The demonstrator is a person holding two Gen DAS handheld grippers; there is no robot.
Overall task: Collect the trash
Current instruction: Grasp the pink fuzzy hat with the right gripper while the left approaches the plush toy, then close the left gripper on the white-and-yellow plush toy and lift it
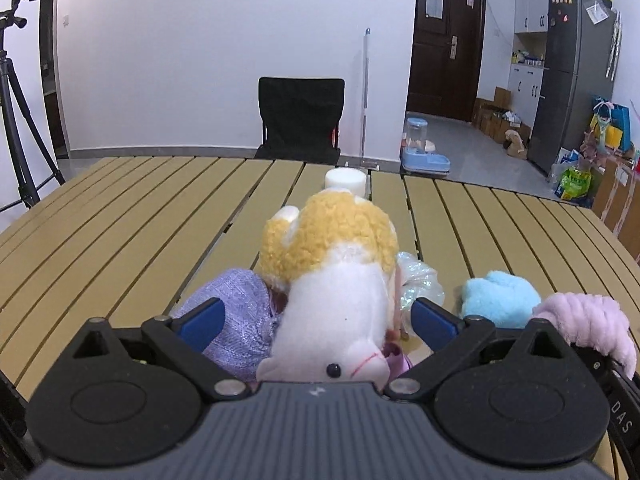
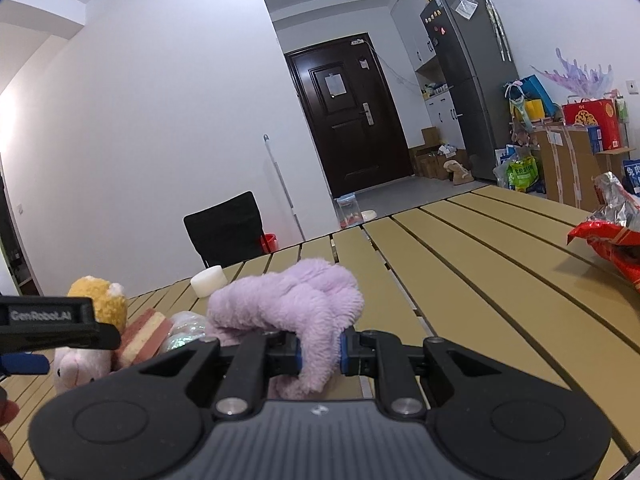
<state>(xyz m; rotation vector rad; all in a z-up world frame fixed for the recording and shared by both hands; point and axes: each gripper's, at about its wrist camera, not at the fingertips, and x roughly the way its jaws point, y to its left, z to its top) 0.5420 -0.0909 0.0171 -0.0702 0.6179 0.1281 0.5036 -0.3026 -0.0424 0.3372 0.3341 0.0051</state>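
The left gripper [image 1: 316,320] is standing wide open over the slatted tan table [image 1: 120,216], its blue fingers [image 1: 200,322] flanking a white and yellow plush toy [image 1: 336,280] whose pink snout is pointing back at the camera; the pads are not pressing on the toy's body. A lilac glittery cloth [image 1: 236,312] is lying just left of the toy, a crinkled clear plastic wrapper [image 1: 420,280] is showing at its right, and a light blue plush [image 1: 496,298] is sitting further right, near the pink fuzzy plush [image 1: 588,324]. A white round container [image 1: 346,182] is resting beyond the toy near the far edge, with a black chair [image 1: 300,116] behind it. The right gripper [image 2: 320,350] is squeezing its fingers nearly together on a fold of the pink fuzzy plush [image 2: 288,300], which is bulging above and below the pads. To its left in the right wrist view, the other gripper's housing is reading "GenRobot.AI" [image 2: 40,315], and a striped pink and cream sponge block [image 2: 144,336] is leaning beside the yellow-headed toy. The trash, a red and silver foil snack bag [image 2: 612,228], is lying crumpled at the far right of the table, well apart from both grippers. A green bag [image 2: 522,174] on the floor carries writing too small to read.
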